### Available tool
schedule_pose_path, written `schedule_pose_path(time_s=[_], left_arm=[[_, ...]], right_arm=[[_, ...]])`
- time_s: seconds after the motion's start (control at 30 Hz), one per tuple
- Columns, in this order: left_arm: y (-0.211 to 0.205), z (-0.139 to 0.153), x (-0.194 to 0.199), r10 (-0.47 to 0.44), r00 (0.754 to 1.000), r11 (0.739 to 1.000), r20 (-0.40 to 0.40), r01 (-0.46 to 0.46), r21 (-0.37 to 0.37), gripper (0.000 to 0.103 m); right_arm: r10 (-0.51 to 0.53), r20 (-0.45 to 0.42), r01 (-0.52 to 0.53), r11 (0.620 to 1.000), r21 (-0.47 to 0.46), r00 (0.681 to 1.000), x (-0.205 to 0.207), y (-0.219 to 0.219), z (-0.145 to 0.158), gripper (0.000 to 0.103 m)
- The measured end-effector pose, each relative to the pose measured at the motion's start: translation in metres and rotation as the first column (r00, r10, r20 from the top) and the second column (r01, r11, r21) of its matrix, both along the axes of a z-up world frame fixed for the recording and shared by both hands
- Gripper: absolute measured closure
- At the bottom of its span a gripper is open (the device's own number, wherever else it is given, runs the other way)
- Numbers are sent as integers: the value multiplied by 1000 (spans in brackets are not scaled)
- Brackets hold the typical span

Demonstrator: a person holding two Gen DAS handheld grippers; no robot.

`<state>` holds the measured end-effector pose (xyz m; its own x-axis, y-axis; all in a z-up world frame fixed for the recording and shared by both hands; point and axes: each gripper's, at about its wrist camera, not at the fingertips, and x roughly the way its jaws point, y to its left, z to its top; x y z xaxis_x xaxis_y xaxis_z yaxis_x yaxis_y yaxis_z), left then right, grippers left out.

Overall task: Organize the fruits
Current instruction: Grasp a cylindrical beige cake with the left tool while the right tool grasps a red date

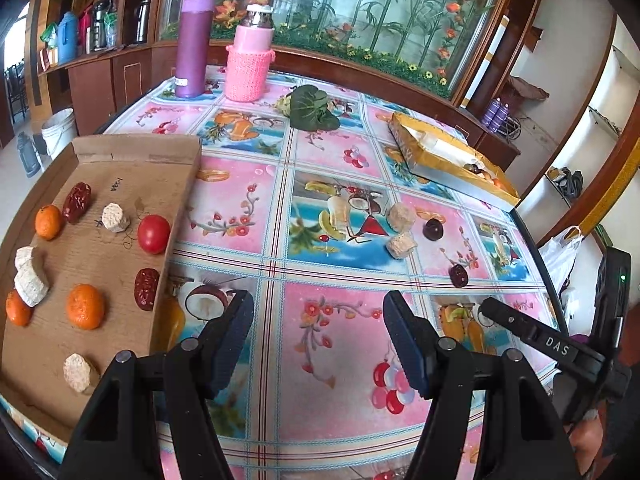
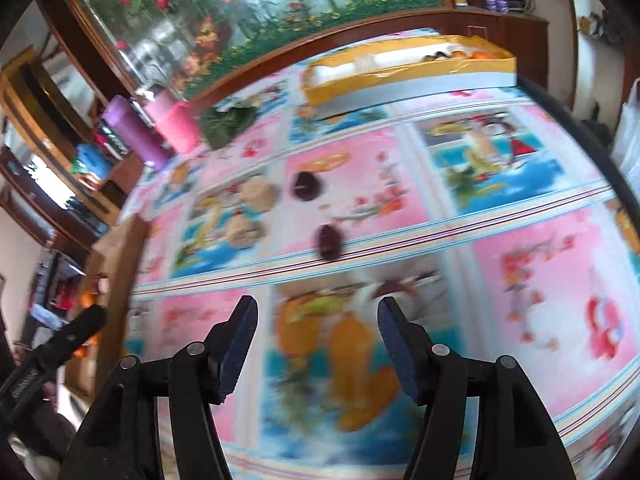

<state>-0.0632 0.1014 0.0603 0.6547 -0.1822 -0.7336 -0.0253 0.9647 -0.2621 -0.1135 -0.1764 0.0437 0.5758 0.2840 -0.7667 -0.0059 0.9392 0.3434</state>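
1. While both grippers hang empty with fingers wide, the sorting looks well under way: the cardboard tray (image 1: pixel 120 168) at the table's left edge holds oranges (image 1: pixel 85 306), dates (image 1: pixel 77 202), a tomato (image 1: pixel 154 234) and pale chunks (image 1: pixel 115 218).
2. Left on the table (image 1: pixel 336 360) mid-right: two pale chunks (image 1: pixel 401 217), a dark round fruit (image 1: pixel 433 229) and a date (image 1: pixel 459 275).
3. The gold box (image 1: pixel 424 152) at the far right corner holds a few fruits.
4. The left gripper (image 1: pixel 318 340) hovers near the front edge; the right gripper (image 2: pixel 318 344) faces the date, in a blurred view.

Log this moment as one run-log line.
left gripper: open, empty | right gripper: open, empty | flat brown cardboard tray: holds fruit | dark red date: loose on tablecloth
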Motion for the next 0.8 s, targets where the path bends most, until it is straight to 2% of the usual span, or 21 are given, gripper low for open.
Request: schedule_pose_path(time_s=[0.1,0.23,0.27,0.3,0.33,0.4,0.5,0.63,0.7,0.8], left_arm=[[-2,-2,12,-14,1000,1000,-6,14,2,37],[-23,-7,37,-77,997,996,-18,78,41,37],[-30,-9,43,-98,995,994,-20,99,50,37],[-38,-11,49,-126,992,990,-19,127,58,37],[-46,-14,55,-152,988,986,-18,153,69,37],[-61,-18,65,-197,980,976,-11,198,96,37],[-76,-23,77,-234,972,963,-1,232,134,44],[-90,-33,94,-278,961,950,-4,275,150,52],[-93,-37,101,-296,955,945,-9,294,140,53],[-99,-41,106,-324,946,937,-8,322,132,56]], right_arm=[[7,-19,-9,997,-75,1000,12,-4,-2,36],[53,5,-52,988,-144,999,34,5,2,37],[62,8,-60,987,-152,998,40,6,1,38],[73,8,-71,984,-161,997,48,10,-1,45],[82,4,-80,983,-168,997,53,13,-3,54],[95,-8,-95,980,-177,995,62,19,-9,59],[108,4,-105,976,-191,994,65,22,-14,59],[128,29,-121,976,-183,991,66,21,-14,59],[136,39,-127,974,-186,990,67,21,-14,59],[143,51,-131,973,-188,988,67,19,-15,66]])
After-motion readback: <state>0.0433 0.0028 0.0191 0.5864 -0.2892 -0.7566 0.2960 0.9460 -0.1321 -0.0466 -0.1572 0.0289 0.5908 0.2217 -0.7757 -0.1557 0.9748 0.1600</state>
